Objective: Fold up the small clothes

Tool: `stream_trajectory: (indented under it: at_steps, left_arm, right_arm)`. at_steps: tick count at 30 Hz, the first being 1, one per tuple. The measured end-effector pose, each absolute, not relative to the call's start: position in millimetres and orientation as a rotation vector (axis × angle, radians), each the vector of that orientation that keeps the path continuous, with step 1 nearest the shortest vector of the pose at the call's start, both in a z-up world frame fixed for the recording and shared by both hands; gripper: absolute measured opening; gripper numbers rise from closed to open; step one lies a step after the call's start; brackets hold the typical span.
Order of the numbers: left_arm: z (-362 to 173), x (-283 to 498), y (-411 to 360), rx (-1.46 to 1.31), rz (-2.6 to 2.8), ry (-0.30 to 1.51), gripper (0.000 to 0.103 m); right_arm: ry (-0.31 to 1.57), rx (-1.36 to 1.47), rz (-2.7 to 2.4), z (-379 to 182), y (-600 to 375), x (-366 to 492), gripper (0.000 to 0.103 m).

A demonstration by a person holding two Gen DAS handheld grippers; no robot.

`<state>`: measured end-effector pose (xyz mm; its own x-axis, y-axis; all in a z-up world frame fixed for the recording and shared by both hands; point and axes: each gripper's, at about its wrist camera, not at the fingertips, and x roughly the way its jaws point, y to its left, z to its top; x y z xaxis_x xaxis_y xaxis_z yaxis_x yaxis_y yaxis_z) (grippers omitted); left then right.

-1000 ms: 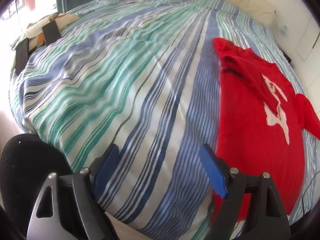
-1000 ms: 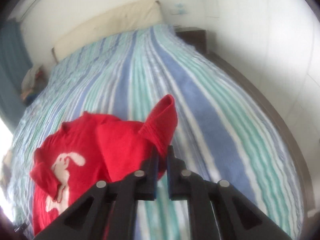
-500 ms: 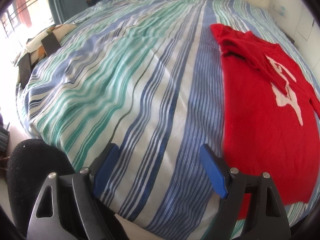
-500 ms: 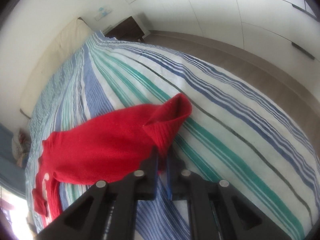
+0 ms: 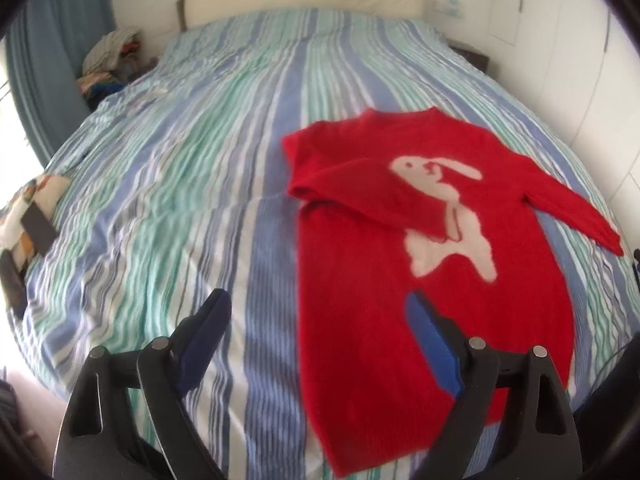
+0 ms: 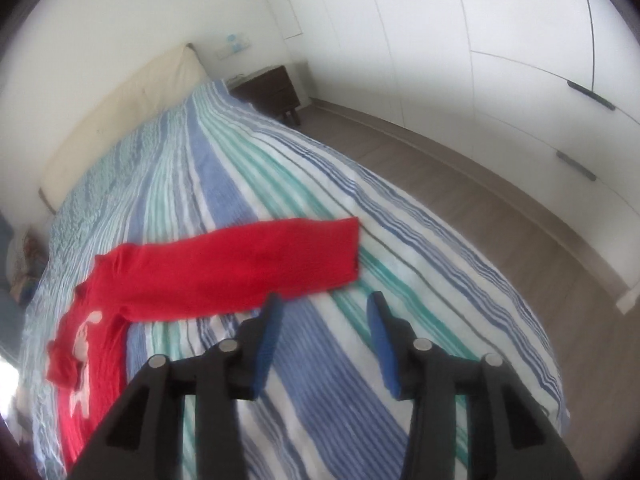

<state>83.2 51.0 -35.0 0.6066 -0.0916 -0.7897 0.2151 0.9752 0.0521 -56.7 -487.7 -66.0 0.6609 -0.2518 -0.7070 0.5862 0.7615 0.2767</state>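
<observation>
**A:** Red knit, one piece only: a small red sweater with a pale rabbit on its chest, lying face up on the right half of the striped bedcover. Which step do you make this?

**B:** Laying out, I'd say, with no fold begun. In the right wrist view one sleeve lies stretched straight out across the stripes, its cuff just ahead of the right gripper. Those jaws are opening with nothing between them, so the sleeve is released.

**A:** And the other side?

**B:** The left gripper hangs spread wide above the cover near the hem, empty, jaws opening a little more. In its view the other sleeve lies crumpled across the chest, partly over the rabbit.

**A:** So the next move?

**B:** Probably that crumpled sleeve: pinch it near the cuff and draw it out flat, or fold it neatly inward. Knit drags, so a low, slow pull would suit it.

**A:** Count?

**B:** One sweater, two sleeves, two grippers, one bed. A heap of clothes lies by the curtain; I cannot count those.
</observation>
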Motion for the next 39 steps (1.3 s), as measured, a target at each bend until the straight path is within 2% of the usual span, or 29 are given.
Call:
stream_trajectory:
  at_steps: [2, 4, 8, 12, 13, 14, 15, 18, 20, 26, 30, 31, 32, 33, 34, 37, 39]
  left_arm:
    - [-42.0, 99.7, 11.0, 0.275, -0.296, 0.905, 0.091]
    - [-68.6, 122.5, -19.3, 0.361, -0.333, 0.984, 0.089]
    - [-118.4, 178.6, -20.2, 0.096, -0.259, 1.171, 0.085]
    - [-135.2, 208.0, -14.6, -0.165, -0.206, 1.143, 0.085]
    - [-139.2, 211.6, -13.9, -0.216, -0.195, 1.138, 0.073]
    - [-144.3, 213.9, -12.2, -0.268, -0.186, 1.141, 0.057]
    - [-149.5, 215.8, -9.6, -0.312, -0.188, 1.162, 0.007]
    - [-140.6, 211.1, 9.4, -0.385, -0.211, 1.183, 0.004]
    - [-116.3, 201.7, 26.7, -0.324, -0.243, 1.169, 0.002]
    - [-46.0, 204.3, 114.3, 0.090, -0.064, 1.101, 0.004]
    - [-65.7, 230.0, 185.5, 0.249, 0.134, 1.213, 0.005]
    - [-76.6, 230.5, 205.4, 0.237, 0.155, 1.252, 0.008]
    - [-89.5, 232.8, 220.0, 0.206, 0.154, 1.292, 0.015]
    - [-101.3, 233.8, 234.4, 0.148, 0.148, 1.320, 0.029]
    - [-108.2, 229.3, 249.7, 0.083, 0.157, 1.324, 0.047]
    - [-114.2, 209.9, 293.6, -0.153, 0.196, 1.245, 0.068]
    - [-117.3, 199.2, 317.7, -0.324, 0.189, 1.201, 0.070]
  right_arm:
    - [0.708, 0.490, -0.423, -67.5, -456.6, -51.8, 0.049]
    - [0.735, 0.484, -0.352, -77.9, -428.9, -45.2, 0.049]
    - [0.803, 0.469, -0.238, -102.4, -382.5, -36.4, 0.049]
    - [0.815, 0.350, -0.149, -102.7, -350.2, -26.2, 0.049]
    - [0.819, 0.311, -0.133, -103.1, -343.8, -24.0, 0.049]
    - [0.827, 0.284, -0.121, -104.3, -338.3, -22.2, 0.049]
    - [0.837, 0.270, -0.109, -106.2, -334.6, -20.5, 0.049]
    - [0.852, 0.242, -0.090, -109.6, -326.3, -17.2, 0.049]
    - [0.841, 0.232, -0.092, -106.8, -325.1, -18.4, 0.049]
    - [0.826, 0.245, -0.116, -104.0, -333.7, -21.4, 0.049]
    - [0.838, 0.256, -0.121, -107.6, -336.3, -16.8, 0.049]
    - [0.840, 0.253, -0.125, -108.2, -335.8, -16.5, 0.049]
    - [0.842, 0.248, -0.128, -108.5, -335.1, -16.5, 0.049]
    - [0.844, 0.242, -0.129, -108.9, -334.3, -16.6, 0.049]
    - [0.847, 0.235, -0.132, -109.3, -333.3, -16.8, 0.049]
    - [0.854, 0.217, -0.143, -110.2, -331.3, -18.6, 0.049]
    - [0.858, 0.201, -0.151, -110.4, -329.9, -19.3, 0.049]
